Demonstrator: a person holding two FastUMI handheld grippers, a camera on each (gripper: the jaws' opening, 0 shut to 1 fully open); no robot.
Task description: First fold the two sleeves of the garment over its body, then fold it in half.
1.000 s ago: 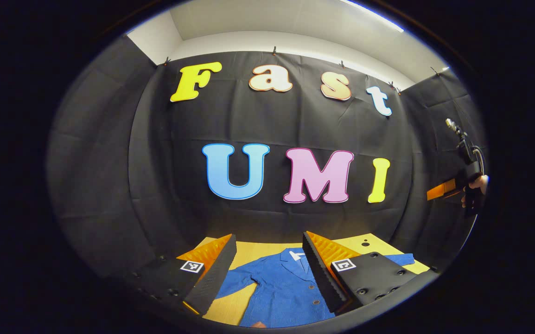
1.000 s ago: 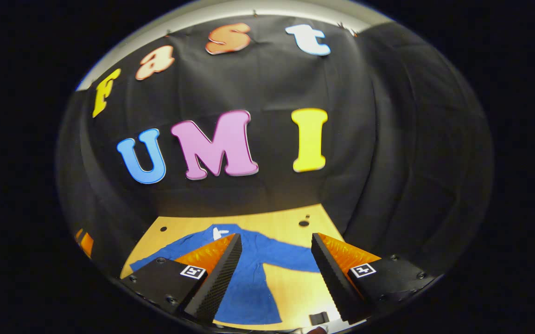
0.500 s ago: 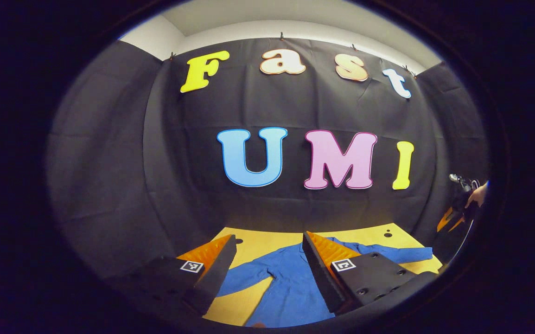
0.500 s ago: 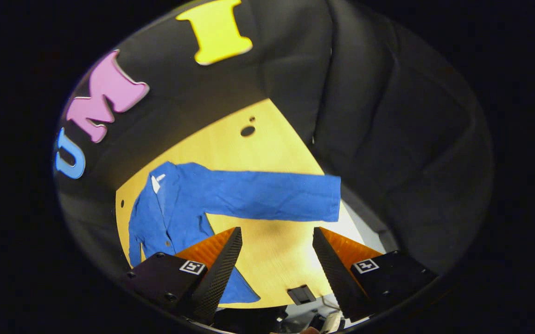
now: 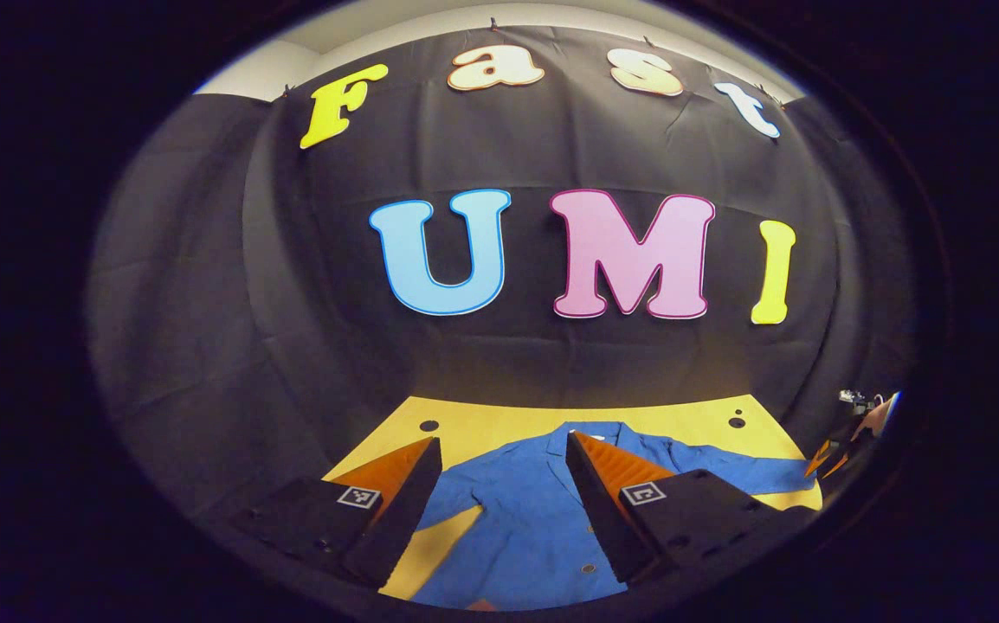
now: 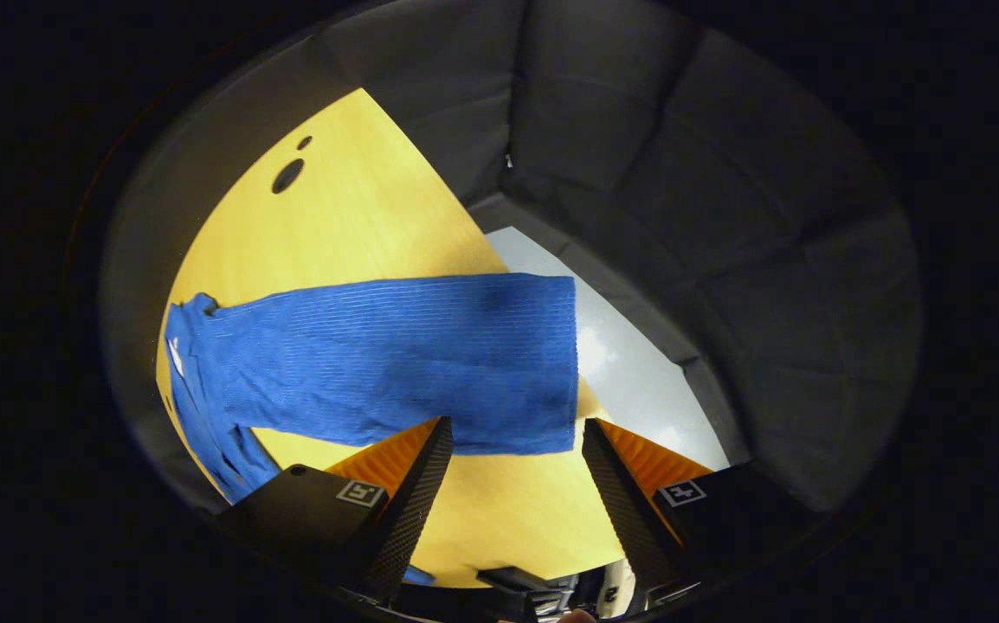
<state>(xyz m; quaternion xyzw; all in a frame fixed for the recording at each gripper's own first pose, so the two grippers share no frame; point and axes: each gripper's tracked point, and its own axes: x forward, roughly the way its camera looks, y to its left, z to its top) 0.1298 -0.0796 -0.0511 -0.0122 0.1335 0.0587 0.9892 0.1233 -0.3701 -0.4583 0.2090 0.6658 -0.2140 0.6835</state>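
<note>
I count one blue garment [image 5: 534, 519] on the yellow counter [image 6: 361, 225], no legible writing. Left hand-held gripper [image 5: 499, 510] and right hand-held gripper [image 6: 512, 506]: fingers apart, empty.

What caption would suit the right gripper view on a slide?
Open right gripper poised above the outstretched sleeve of a blue ribbed garment on a yellow wooden table.

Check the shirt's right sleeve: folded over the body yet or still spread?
Spread. The sleeve lies straight out across the table, cuff near the edge, with the open right gripper above it.
</note>
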